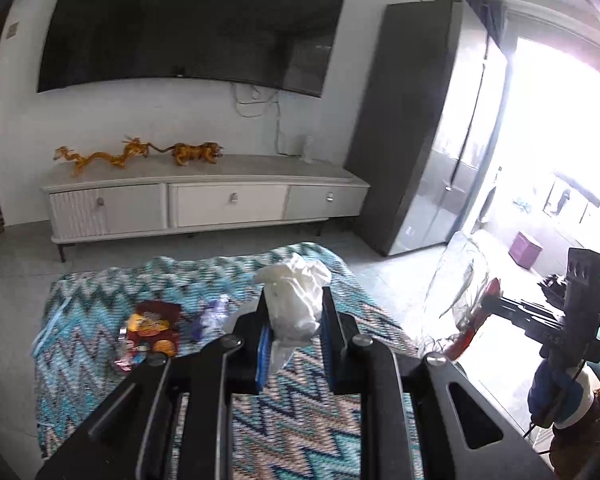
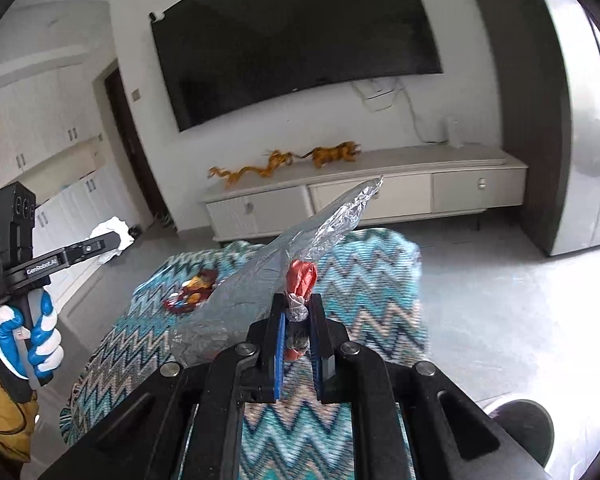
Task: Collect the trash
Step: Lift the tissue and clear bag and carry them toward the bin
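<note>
Left wrist view: left hand-held gripper [image 1: 294,312] closed on a crumpled white tissue [image 1: 294,294], pads pressing both sides, tissue sticking up past the tips. Held up above a zigzag cloth [image 1: 100,308] in blue, white and brown. On the cloth, left of the gripper: a red and yellow snack wrapper [image 1: 150,330], and just beside it a small crumpled clear wrapper [image 1: 214,314]. Both lying flat, apart from the tissue. Far right: right hand-held gripper [image 1: 488,300] seen from the side, gripping a clear bag [image 1: 458,280] with a red strip, hanging over the floor [image 1: 392,276] next to the cloth. Blue and white glove [image 1: 554,390] on its handle. Behind: white cabinet [image 1: 228,200] with a gold dragon [image 1: 100,156] and a gold tiger [image 1: 196,152] on top, dark TV [image 1: 196,24] on the wall.

Right wrist view: right hand-held gripper [image 2: 298,316] shut tight on the twisted red and silver neck of the clear bag [image 2: 300,232], bag fanning up and to the left. Snack wrapper [image 2: 192,288] partly seen behind the bag, lying on the cloth [image 2: 364,280]. Far left: left hand-held gripper [image 2: 118,240] holding the tissue [image 2: 112,226] at its tip, up in the air, well apart from the cloth. Gloved hand [image 2: 28,340] on its handle, yellow sleeve [image 2: 4,400] below. Cabinet [image 2: 380,196], dragon [image 2: 252,168], tiger [image 2: 336,154] and TV [image 2: 296,40] behind.
</note>
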A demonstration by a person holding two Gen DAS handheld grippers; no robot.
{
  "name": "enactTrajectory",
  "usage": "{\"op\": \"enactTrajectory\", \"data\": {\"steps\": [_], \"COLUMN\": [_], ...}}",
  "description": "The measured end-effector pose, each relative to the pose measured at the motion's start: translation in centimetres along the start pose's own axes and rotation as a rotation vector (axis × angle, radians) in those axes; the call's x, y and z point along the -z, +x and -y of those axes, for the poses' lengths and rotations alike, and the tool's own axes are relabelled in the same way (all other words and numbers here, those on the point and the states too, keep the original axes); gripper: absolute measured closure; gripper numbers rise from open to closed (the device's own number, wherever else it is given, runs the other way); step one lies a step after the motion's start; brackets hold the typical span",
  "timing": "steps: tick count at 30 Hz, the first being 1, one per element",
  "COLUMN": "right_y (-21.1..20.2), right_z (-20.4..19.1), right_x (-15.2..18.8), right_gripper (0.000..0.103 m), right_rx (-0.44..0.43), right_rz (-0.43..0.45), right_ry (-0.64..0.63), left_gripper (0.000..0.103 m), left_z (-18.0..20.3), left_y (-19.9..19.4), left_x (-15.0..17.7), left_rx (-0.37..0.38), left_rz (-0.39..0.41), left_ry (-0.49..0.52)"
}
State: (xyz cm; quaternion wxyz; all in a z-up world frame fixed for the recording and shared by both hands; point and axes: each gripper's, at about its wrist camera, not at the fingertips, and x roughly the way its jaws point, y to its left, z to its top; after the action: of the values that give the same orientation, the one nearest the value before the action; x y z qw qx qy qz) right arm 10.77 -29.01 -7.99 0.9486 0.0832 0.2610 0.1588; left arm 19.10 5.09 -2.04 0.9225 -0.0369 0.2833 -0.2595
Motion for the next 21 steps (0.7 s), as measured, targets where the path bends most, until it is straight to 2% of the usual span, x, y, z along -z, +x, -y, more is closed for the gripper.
{"op": "enactTrajectory", "data": {"steps": [5,11,21], "right_y": [-2.9,-6.1,-8.7], "right_z": [3.4,8.5,17.6], "right_x": [0.6,2.5,8.4], "right_gripper": [0.093,0.093,0.093], "right_rx": [0.073,0.194,0.456], "right_rz": [0.024,0.035,-0.038], "right_ry": [0.028,0.092,0.177], "left_gripper": [0.084,0.084,0.084], "left_z": [4.4,11.1,22.5], "left_y": [2.3,6.5,13.6], "left_x": [-0.1,0.6,3.4], "left_rx": [0.068,0.168,0.320], "left_rz": [-0.035,-0.113,-0.271], "left_ry": [0.037,0.099,0.186]}}
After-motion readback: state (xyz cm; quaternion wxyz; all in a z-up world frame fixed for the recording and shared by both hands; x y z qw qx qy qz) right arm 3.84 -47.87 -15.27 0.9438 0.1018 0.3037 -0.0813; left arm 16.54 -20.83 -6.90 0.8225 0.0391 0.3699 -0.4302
